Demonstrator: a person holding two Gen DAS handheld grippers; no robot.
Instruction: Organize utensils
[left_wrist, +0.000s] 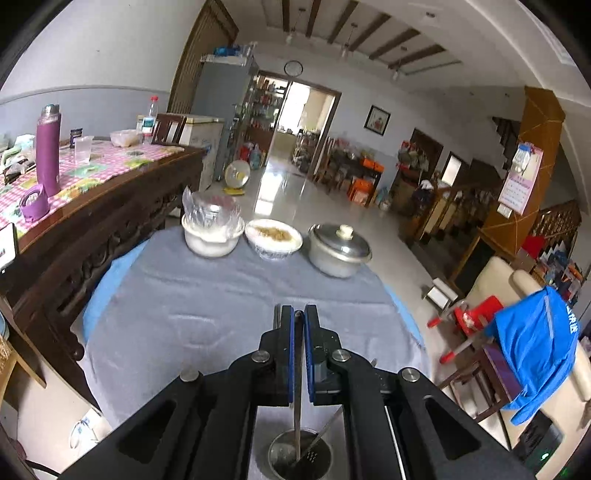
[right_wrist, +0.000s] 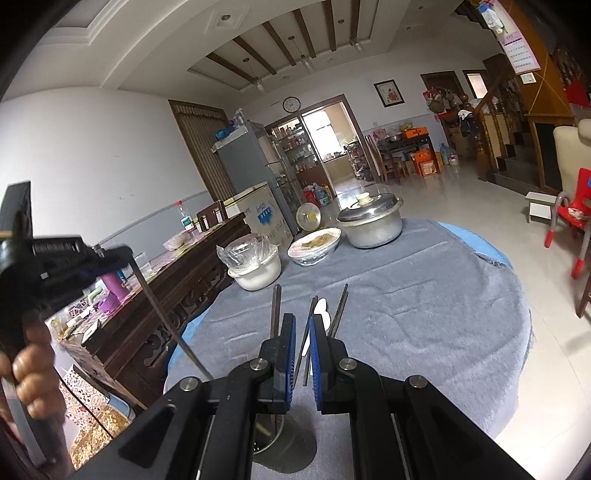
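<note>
Left gripper (left_wrist: 299, 314) pinches a thin metal chopstick (left_wrist: 297, 424) above the steel utensil cup (left_wrist: 299, 454); right gripper (right_wrist: 303, 321) pressed together, empty, over the cup.

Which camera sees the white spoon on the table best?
The right wrist view. The white spoon lies on the grey cloth among dark chopsticks, just past the right tool, partly hidden by its fingers. The left wrist view shows no spoon at all, only bare cloth up to the bowls.
</note>
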